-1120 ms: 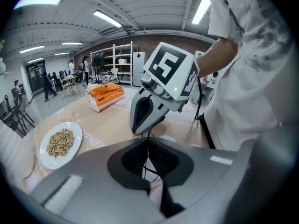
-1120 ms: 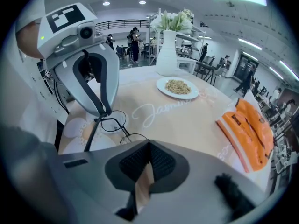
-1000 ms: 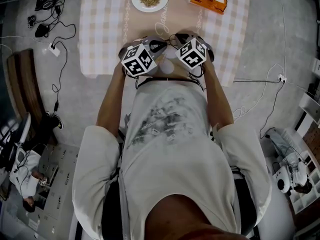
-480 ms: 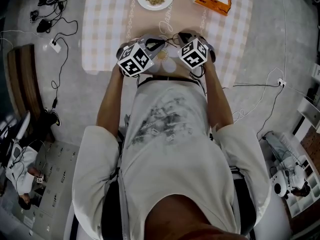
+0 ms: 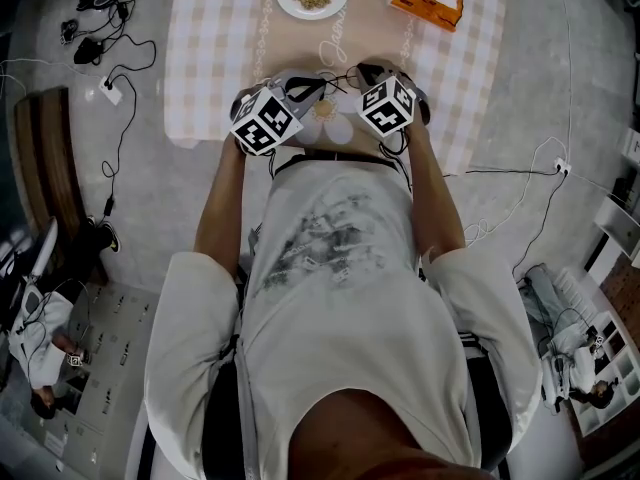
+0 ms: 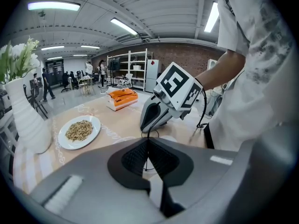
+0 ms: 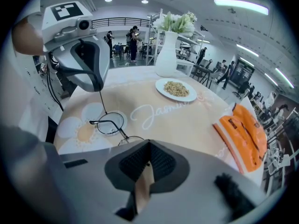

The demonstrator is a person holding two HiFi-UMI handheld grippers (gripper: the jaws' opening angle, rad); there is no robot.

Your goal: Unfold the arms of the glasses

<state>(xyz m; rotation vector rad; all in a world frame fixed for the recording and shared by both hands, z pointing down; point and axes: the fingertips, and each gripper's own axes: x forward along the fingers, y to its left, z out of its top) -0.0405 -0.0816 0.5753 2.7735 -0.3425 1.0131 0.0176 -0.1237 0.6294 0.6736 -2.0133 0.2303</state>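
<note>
Glasses (image 7: pixel 110 123): thin black wire frame, two round lenses, low over the table (image 7: pixel 187 125) edge nearest me; one arm swung out, running up to my left gripper (image 7: pixel 98 88).

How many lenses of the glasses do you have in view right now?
2. On the glasses, one lens shows in full over the flower print on the table; the other lens sits beside it, partly hidden behind the right gripper.

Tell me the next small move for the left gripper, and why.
Probably swing the left gripper slightly outward from the frame: it is shut on the thin arm, which slants up from the glasses, while the right gripper, shut at the frame, steadies them.
</note>
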